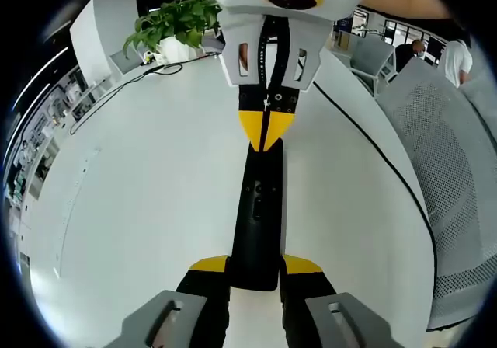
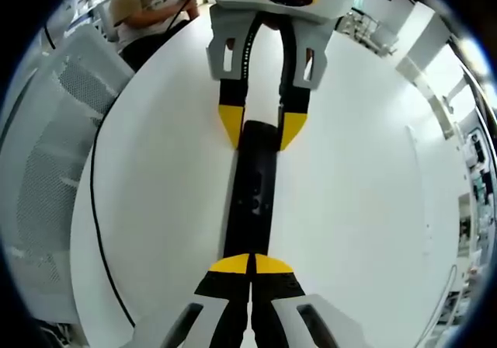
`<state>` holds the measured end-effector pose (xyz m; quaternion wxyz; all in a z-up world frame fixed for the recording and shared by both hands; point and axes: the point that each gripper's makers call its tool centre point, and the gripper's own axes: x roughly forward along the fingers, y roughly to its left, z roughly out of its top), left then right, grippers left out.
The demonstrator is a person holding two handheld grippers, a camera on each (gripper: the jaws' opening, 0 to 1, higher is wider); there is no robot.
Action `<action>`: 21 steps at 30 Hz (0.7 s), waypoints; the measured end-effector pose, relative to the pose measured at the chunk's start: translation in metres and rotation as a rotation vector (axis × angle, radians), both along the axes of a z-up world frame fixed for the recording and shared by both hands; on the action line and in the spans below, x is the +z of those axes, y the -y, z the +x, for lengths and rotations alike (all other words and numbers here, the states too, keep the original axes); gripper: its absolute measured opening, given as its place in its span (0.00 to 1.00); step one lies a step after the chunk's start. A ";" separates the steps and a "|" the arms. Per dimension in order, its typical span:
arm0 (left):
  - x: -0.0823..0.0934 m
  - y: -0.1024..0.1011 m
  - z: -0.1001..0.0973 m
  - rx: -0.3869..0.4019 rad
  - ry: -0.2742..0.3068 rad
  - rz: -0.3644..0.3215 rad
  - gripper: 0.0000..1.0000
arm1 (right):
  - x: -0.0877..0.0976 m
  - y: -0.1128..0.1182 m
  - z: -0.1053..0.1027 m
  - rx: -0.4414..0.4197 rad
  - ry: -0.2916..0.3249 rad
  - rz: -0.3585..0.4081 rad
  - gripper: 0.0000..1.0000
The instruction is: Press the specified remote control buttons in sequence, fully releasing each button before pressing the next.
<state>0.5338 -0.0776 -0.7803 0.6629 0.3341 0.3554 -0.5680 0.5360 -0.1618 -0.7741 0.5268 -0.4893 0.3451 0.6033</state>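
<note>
Left gripper (image 1: 255, 274) fingers clamp the remote control's (image 1: 259, 208) near end on the counter (image 1: 140, 200), while right gripper (image 2: 250, 264), fingers together, presses a far button; sequence progress cannot be told.

Remote control (image 1: 260, 208) flat on the table (image 1: 140, 208), lengthwise between the two facing claws.

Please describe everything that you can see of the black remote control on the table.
The remote control is a long, slim black bar, seemingly plastic, lying flat on the white table. A few small dark buttons sit around its middle; their markings are too small to read. The left gripper holds one end between its yellow-tipped jaws. At the other end, the right gripper, jaws closed together, meets its top face with its tips; whether it is pressing a button cannot be told.
</note>
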 end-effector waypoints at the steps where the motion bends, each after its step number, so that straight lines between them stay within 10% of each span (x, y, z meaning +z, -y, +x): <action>1: 0.000 0.000 0.000 0.000 0.000 0.001 0.23 | 0.000 0.000 0.000 0.003 0.003 -0.003 0.00; 21: 0.001 0.000 0.000 -0.003 0.003 0.002 0.24 | 0.004 0.000 0.001 -0.029 0.001 0.062 0.00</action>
